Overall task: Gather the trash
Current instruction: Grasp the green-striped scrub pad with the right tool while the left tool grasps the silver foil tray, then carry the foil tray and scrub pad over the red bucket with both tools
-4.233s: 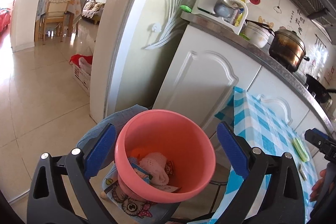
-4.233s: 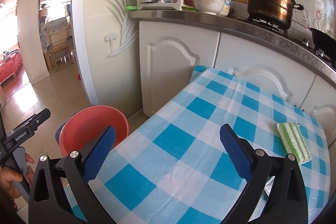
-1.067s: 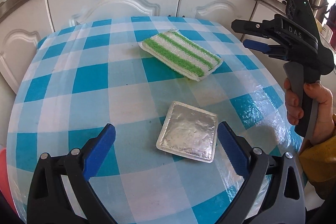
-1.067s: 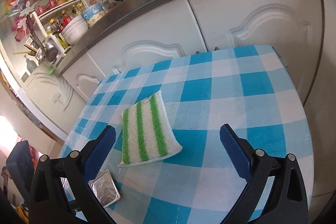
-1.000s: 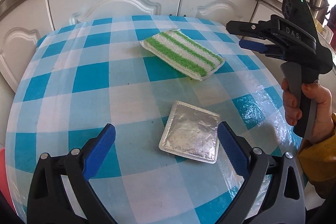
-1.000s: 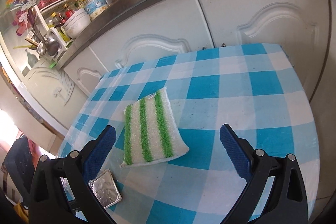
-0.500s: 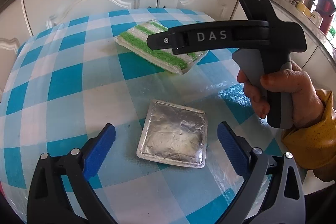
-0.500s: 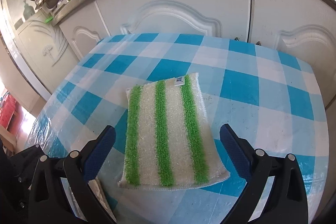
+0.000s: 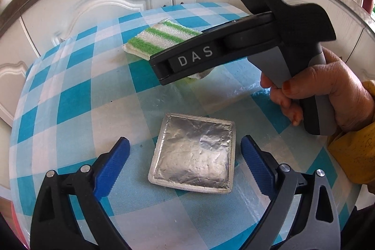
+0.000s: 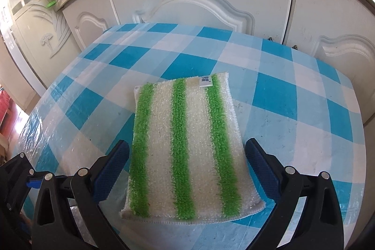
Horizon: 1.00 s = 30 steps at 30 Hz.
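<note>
Between the closing left hand-held gripper's (image 9: 182, 154) pads lies a foil packet (image 9: 194, 154), untouched.

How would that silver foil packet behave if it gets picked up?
The packet lies flat and thin, so it is probably light. Its creased foil suggests it would bend rather than stay stiff. The smooth surface may slip between the pads.

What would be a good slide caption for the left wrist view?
Left gripper closing around a foil packet on the checked tablecloth.
</note>
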Each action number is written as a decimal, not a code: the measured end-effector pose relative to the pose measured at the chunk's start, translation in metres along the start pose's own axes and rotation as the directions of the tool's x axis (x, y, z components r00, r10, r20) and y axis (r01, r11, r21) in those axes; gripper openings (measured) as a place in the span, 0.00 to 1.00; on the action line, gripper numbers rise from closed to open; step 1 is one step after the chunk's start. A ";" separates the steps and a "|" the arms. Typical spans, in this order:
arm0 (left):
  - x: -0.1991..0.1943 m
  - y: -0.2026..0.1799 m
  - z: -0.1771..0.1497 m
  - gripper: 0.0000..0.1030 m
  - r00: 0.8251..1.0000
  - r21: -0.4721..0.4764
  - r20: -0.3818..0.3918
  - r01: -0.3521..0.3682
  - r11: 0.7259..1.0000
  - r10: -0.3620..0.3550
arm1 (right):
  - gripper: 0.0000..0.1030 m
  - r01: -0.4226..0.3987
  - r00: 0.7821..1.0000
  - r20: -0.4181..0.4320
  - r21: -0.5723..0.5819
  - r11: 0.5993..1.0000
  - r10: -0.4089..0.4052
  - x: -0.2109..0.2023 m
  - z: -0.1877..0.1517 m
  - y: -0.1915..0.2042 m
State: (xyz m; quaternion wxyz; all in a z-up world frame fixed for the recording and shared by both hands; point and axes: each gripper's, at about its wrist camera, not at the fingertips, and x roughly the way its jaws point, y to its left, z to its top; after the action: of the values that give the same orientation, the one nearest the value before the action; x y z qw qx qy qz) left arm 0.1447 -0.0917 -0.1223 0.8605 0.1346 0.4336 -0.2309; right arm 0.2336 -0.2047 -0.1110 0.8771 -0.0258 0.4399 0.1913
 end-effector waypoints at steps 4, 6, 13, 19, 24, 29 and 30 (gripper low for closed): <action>-0.002 -0.003 -0.001 0.82 1.000 0.017 0.011 -0.011 1.000 0.011 | 0.95 -0.011 1.000 0.006 0.014 1.000 0.011 -0.001 0.000 -0.003; -0.004 -0.004 -0.001 0.77 1.000 0.018 0.018 -0.012 1.000 0.012 | 0.94 -0.013 1.000 0.012 0.026 1.000 0.012 -0.002 0.000 -0.005; -0.008 -0.007 -0.002 0.62 1.000 0.014 0.022 -0.013 1.000 0.013 | 0.80 0.004 1.000 0.027 0.022 1.000 -0.005 -0.005 0.000 -0.003; -0.012 -0.004 -0.006 0.62 1.000 -0.005 0.019 -0.017 1.000 0.017 | 0.77 -0.012 1.000 0.025 0.026 1.000 0.012 -0.006 -0.001 -0.004; -0.021 0.007 -0.011 0.62 0.999 -0.058 0.030 -0.012 0.998 0.014 | 0.75 -0.003 0.999 0.045 0.029 1.000 0.002 -0.012 -0.005 -0.004; -0.037 0.018 -0.017 0.62 0.998 -0.093 0.059 -0.022 0.995 0.027 | 0.74 -0.003 0.998 0.062 0.071 0.997 -0.001 -0.020 -0.013 -0.008; -0.039 0.020 -0.018 0.62 0.998 -0.097 0.061 -0.024 0.995 0.030 | 0.73 -0.002 0.998 0.066 0.077 0.997 -0.003 -0.022 -0.015 -0.008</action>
State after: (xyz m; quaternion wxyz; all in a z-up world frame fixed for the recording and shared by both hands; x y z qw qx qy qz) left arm 0.1229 -0.0559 -0.1010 0.8823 0.0917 0.4152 -0.2021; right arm 0.2131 -0.2218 -0.1042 0.8916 0.0144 0.4175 0.1746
